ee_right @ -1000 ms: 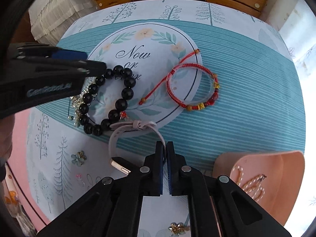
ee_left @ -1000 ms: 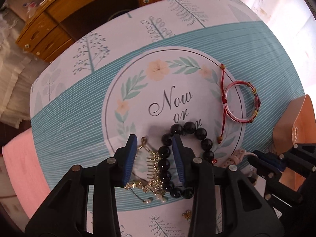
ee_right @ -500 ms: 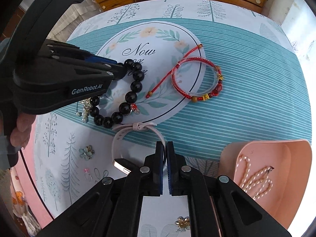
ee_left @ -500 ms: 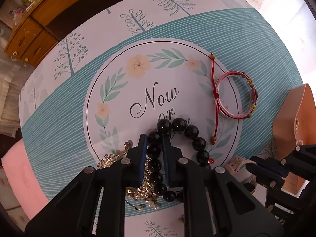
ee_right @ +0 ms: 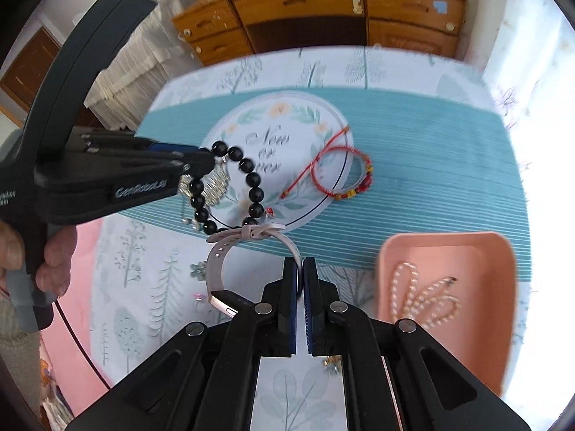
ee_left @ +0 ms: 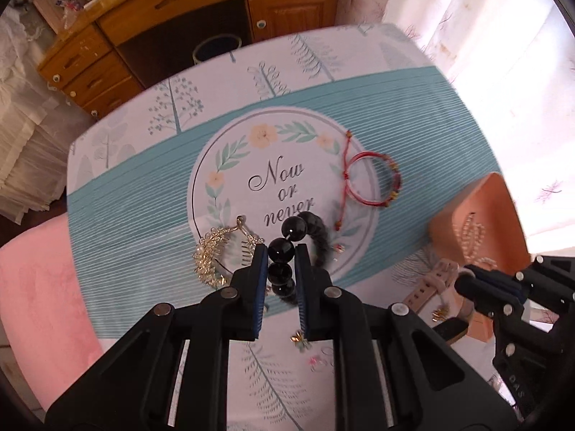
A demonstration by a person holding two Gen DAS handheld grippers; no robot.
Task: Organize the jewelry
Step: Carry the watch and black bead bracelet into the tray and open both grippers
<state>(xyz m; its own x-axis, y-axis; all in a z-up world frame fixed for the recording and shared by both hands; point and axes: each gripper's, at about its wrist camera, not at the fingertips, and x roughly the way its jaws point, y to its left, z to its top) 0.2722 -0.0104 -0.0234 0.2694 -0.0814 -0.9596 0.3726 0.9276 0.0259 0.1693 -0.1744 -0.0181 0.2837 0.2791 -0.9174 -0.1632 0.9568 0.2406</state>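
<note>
Only the pearl strand (ee_right: 424, 298) sits in the pink tray (ee_right: 499, 251) so far; left claw (ee_left: 281, 255) pinches the black bead bracelet (ee_left: 287, 248), right claw (ee_right: 300, 269) clamps the watch strap (ee_right: 230, 251), red string bracelet (ee_right: 341, 172) and gold hair comb (ee_left: 215, 251) wait beside it.

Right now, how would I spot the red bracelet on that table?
Find the white circle printed with "Now or never" on the teal cloth. On its right edge lies the red cord bracelet, the only red piece, with gold and red beads and a loose tail.

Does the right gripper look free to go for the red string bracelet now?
Probably not: the right gripper is shut on the pale watch strap, so it is occupied. The path itself looks clear; the red string bracelet lies uncovered on the tablecloth.
</note>
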